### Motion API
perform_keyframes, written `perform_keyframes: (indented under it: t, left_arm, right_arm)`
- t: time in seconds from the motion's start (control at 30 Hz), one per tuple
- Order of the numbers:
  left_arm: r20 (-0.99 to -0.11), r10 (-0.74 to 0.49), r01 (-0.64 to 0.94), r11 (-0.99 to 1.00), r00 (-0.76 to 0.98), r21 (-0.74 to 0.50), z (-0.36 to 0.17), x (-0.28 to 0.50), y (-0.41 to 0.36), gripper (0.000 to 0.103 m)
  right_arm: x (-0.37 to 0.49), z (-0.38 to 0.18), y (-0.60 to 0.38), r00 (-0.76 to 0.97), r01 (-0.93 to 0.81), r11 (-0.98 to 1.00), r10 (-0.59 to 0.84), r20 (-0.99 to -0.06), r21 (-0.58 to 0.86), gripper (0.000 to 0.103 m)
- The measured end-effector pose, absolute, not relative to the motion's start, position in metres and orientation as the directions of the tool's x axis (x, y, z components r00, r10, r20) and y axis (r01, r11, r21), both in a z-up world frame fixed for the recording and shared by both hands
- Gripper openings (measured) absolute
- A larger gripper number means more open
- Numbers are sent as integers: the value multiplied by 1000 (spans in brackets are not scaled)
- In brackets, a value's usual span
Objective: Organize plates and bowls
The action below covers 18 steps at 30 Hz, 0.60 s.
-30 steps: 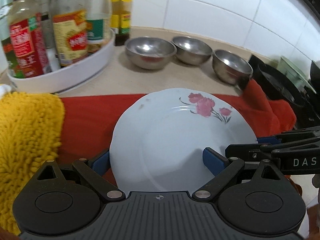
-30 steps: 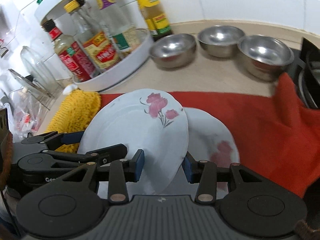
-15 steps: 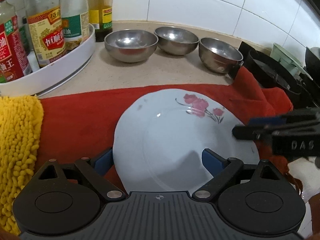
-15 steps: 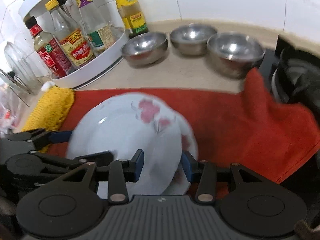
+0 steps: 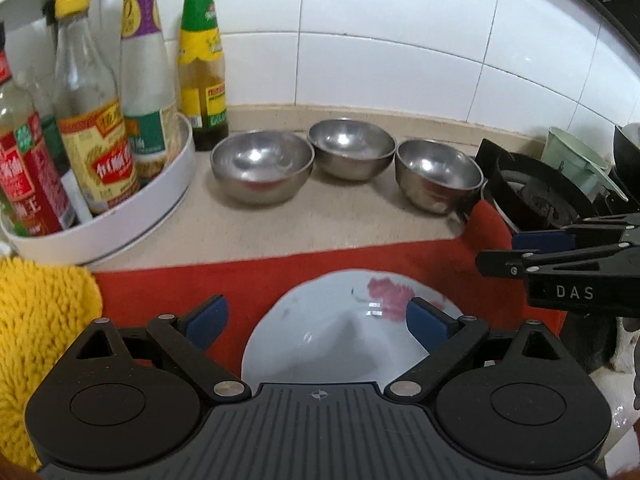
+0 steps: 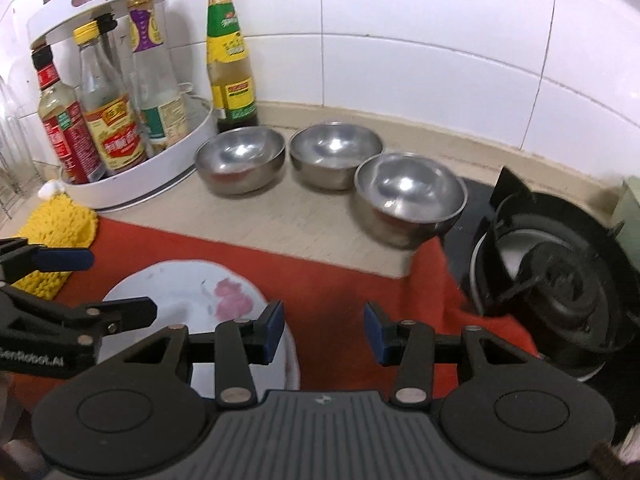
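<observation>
1. The left gripper (image 5: 316,320) has its blue fingers (image 5: 206,320) spread wide. It grips nothing. The white plate (image 5: 340,336) with a pink flower lies below and between them, and the right finger sits in front of its rim.
2. The right gripper (image 6: 324,330) has its jaws apart too, with only red cloth (image 6: 332,280) showing in the gap. It holds nothing.
3. In the right wrist view, the plate (image 6: 184,284) lies flat on the red cloth at about 8 o'clock from the right gripper, partly hidden behind its left finger.
4. Three shiny metal bowls stand in a row on the counter at about 12 o'clock: a left bowl (image 6: 240,164), a middle bowl (image 6: 336,154) and a right bowl (image 6: 408,196).
5. The right bowl sits just beside the black stove burner (image 6: 560,280), at about 3 o'clock.
6. A round white rack (image 6: 132,184) with sauce bottles stands at about 10 o'clock.
7. A tall bottle with a green and yellow label (image 6: 230,60) stands by the wall, just behind the left bowl.
8. A fluffy yellow cloth (image 5: 36,328) lies at 9 o'clock, touching the red cloth's left edge.
</observation>
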State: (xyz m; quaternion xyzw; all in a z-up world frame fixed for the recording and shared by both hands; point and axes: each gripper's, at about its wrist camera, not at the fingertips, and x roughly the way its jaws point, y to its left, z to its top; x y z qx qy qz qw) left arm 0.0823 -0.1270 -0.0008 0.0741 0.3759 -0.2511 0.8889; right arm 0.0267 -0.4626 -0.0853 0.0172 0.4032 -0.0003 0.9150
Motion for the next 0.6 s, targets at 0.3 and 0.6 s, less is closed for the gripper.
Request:
perform_keyframes:
  t: [0.3, 0.6]
  left_arm:
    - [-690, -372, 488, 872, 621, -31, 4, 89, -140, 98]
    - [-675, -346, 495, 868, 652, 32, 10, 100, -156, 100]
  right_arm:
    - [40, -80, -468, 698, 7, 1000, -17, -715, -17, 41]
    - [56, -85, -479, 695, 8, 1000, -24, -719, -25, 41]
